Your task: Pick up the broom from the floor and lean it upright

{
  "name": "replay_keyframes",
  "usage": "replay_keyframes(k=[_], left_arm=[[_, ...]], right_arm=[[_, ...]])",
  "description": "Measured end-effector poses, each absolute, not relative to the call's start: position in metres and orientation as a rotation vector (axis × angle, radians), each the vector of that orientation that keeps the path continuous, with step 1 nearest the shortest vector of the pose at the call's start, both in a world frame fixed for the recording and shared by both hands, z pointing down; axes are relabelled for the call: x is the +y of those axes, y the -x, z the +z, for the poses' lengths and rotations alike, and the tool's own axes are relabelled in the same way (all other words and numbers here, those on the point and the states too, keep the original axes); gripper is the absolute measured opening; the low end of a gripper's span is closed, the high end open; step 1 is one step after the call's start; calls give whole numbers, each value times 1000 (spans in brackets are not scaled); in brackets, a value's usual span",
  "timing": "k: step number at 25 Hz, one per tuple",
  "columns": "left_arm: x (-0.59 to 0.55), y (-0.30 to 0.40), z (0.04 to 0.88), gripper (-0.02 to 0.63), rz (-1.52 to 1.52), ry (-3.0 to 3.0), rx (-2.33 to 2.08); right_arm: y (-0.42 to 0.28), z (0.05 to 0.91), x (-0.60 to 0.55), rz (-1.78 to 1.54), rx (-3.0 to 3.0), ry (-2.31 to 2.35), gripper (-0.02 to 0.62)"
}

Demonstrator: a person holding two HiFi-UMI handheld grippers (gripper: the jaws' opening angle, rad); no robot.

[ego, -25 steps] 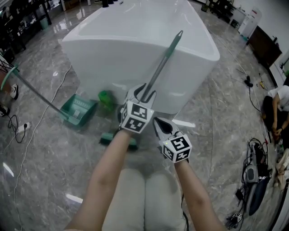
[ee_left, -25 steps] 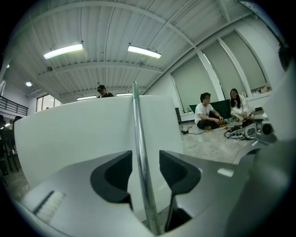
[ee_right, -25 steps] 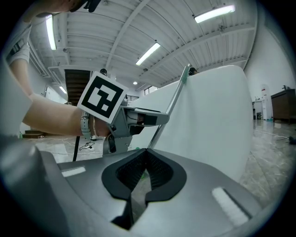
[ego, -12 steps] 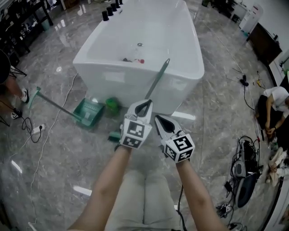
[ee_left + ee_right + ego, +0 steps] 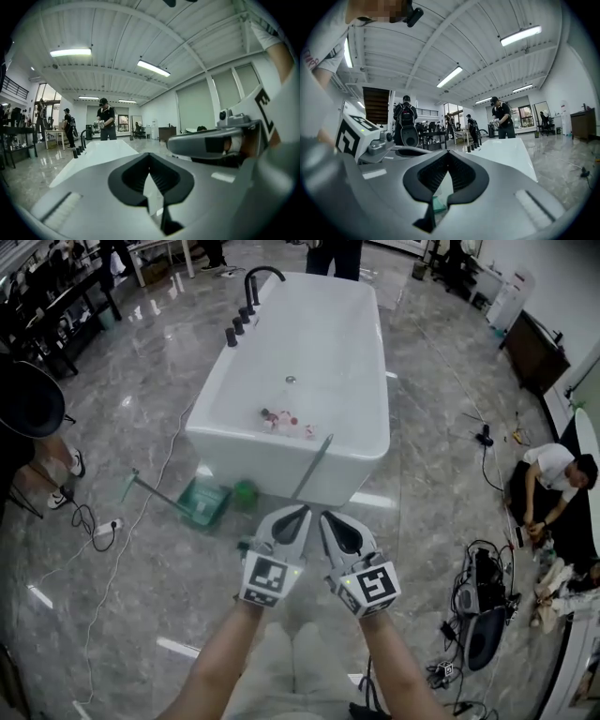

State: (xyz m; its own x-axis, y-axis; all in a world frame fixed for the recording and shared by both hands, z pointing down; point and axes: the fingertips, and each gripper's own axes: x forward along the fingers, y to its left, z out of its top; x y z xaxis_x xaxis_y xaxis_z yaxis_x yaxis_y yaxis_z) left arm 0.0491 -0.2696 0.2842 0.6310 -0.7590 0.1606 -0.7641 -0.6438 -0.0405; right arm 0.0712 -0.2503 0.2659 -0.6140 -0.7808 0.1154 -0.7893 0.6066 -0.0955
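Note:
The broom's grey handle [image 5: 314, 468] leans upright against the front wall of the white bathtub [image 5: 281, 448]; a bit of its green head [image 5: 247, 543] shows on the floor beside my left gripper. Both grippers are raised side by side in front of me, away from the handle. My left gripper [image 5: 294, 517] [image 5: 161, 220] is shut with nothing in it. My right gripper [image 5: 334, 521] [image 5: 426, 219] is also shut and holds nothing. Each gripper view looks level across the room over the tub.
A green dustpan [image 5: 204, 504] with a long handle and a small green object [image 5: 246, 493] lie at the tub's left foot. Cables and gear [image 5: 483, 606] lie on the floor at right, near a seated person [image 5: 553, 474]. People stand beyond the tub [image 5: 107, 124].
My left gripper has let go of the broom handle and shut. Both grippers have risen away from the floor, and the view has risen too. The broom stays leaning on the tub.

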Motion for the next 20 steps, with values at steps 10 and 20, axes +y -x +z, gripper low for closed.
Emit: replay_keyframes(k=[10, 20], left_arm=[[-238, -33, 155, -2, 120, -2863, -1316], [-233, -28, 100, -2, 25, -2917, -1310]], right_arm=[[-61, 136, -231, 90, -2803, -1360, 0], [-51, 95, -221, -2, -2841, -1329, 0]])
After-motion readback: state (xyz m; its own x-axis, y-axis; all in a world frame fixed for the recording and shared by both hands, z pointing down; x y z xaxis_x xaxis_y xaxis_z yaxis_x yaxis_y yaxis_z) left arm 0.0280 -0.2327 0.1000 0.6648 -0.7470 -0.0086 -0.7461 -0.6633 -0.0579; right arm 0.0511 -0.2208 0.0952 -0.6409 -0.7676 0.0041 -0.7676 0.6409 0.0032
